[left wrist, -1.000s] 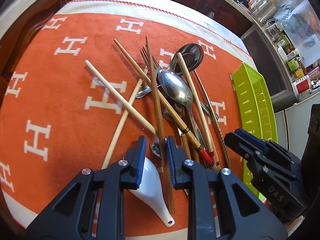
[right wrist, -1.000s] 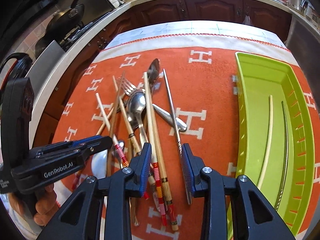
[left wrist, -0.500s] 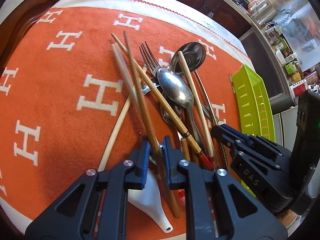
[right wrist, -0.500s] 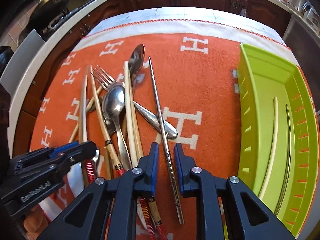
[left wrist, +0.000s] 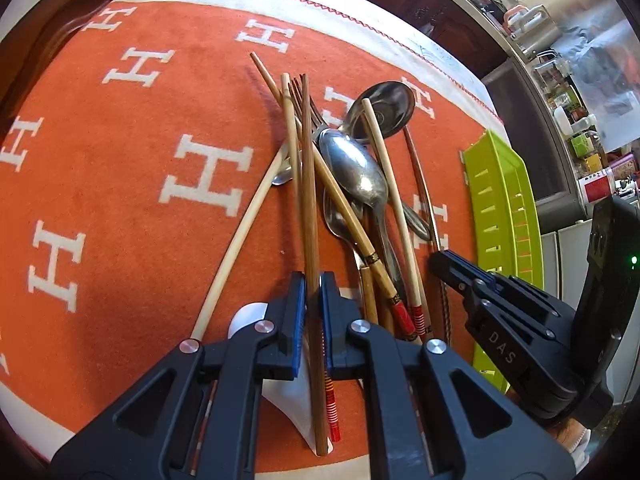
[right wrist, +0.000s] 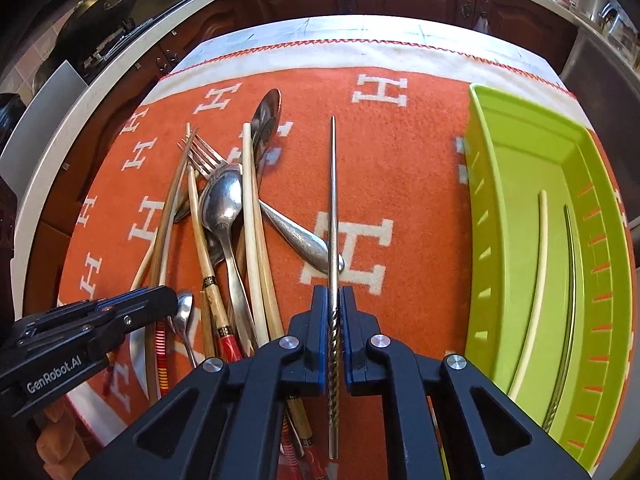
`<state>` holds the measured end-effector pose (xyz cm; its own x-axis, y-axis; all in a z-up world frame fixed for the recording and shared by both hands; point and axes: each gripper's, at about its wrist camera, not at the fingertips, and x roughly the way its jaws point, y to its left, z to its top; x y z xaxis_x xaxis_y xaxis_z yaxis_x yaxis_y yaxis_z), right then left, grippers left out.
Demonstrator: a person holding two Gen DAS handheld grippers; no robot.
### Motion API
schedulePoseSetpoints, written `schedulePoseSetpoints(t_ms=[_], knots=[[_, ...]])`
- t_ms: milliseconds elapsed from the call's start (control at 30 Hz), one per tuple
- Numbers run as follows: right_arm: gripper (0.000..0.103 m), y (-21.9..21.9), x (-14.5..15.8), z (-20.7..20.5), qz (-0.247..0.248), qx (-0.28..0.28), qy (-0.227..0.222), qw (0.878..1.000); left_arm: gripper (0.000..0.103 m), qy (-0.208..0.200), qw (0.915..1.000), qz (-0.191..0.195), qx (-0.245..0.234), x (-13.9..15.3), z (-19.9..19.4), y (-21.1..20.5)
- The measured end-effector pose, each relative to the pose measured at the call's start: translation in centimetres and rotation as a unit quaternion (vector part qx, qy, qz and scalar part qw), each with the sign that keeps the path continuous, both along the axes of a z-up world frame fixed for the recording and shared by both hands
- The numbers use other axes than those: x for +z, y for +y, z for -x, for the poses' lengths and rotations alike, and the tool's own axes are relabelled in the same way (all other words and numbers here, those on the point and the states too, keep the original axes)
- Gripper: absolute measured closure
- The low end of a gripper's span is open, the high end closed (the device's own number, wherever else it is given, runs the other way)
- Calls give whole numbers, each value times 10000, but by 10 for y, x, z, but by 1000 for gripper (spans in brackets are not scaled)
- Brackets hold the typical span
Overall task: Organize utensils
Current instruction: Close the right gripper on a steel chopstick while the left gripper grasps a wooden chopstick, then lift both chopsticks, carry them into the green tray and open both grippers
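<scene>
A: Holding a brown wooden chopstick (left wrist: 309, 200), your left gripper (left wrist: 313, 296) has its blue pads pressed against both sides of the stick.

B: And your right gripper (right wrist: 334, 312)?

A: It is clamped on a metal chopstick (right wrist: 333, 200) with a twisted handle, which points straight ahead over the orange cloth (right wrist: 400, 168).

B: Where are the other utensils?

A: You have a pile between your grippers: a large spoon (left wrist: 356, 168), a fork (right wrist: 202, 156), a ladle (left wrist: 384, 108), pale chopsticks and a white ceramic spoon (left wrist: 280, 392) under your left gripper. On your right, the green tray (right wrist: 516, 152) holds one pale chopstick (right wrist: 534, 280) and one metal stick (right wrist: 570, 280), lying side by side.
</scene>
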<state>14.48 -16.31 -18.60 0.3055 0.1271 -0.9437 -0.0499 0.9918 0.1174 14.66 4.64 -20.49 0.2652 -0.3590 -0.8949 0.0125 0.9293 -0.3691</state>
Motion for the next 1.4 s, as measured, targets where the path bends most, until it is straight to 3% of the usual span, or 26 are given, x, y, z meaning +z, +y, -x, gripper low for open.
schedulePoseSetpoints(t_ms=[800, 1133, 1400], knots=[[97, -13, 13, 18, -330, -75, -143, 9993, 99, -199, 9995, -255, -45, 14, 12, -9], [97, -45, 50, 40, -1168, -359, -376, 9918, 99, -564, 9981, -9, -232, 57, 25, -25], [98, -77, 100, 78, -1620, -610, -909, 9807, 99, -779, 9944, 235, -676, 96, 29, -73]])
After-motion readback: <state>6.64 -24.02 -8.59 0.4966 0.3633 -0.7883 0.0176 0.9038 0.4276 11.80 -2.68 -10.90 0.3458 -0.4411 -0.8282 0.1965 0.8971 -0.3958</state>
